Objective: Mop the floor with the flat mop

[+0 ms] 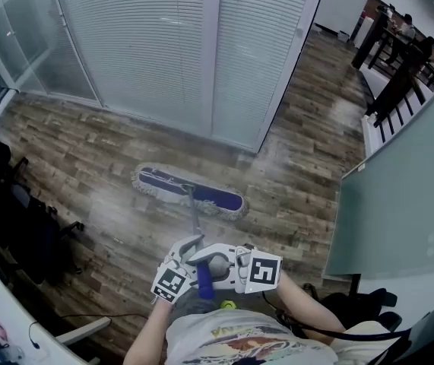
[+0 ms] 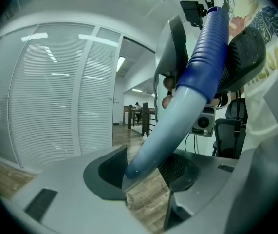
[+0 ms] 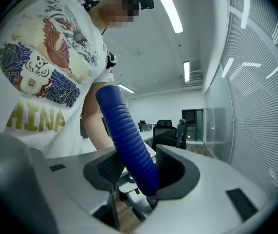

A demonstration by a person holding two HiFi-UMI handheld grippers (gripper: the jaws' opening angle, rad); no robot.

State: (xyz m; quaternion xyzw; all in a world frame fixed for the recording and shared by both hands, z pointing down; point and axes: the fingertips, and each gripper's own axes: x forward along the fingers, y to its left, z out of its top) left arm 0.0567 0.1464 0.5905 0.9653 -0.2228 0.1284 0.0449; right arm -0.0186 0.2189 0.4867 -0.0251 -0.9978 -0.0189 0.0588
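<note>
The flat mop head (image 1: 190, 192), blue with a pale fringe, lies flat on the wood-look floor ahead of me. Its thin handle (image 1: 194, 223) runs back to a blue ribbed grip (image 1: 204, 280) at my waist. My left gripper (image 1: 190, 249) is shut on the pale shaft (image 2: 153, 150) just below the grip, the shaft crossing its pads at a slant. My right gripper (image 1: 215, 263) sits right beside it, shut on the blue ribbed grip (image 3: 129, 140), which fills the gap between its pads. Both grippers (image 2: 146, 174) (image 3: 139, 174) point roughly level towards each other.
A glass wall with white blinds (image 1: 171, 44) stands just beyond the mop head. Dark office chairs (image 1: 19, 226) crowd the left side, and a frosted glass partition (image 1: 407, 196) runs along the right. A cable (image 1: 87, 316) lies on the floor near my feet.
</note>
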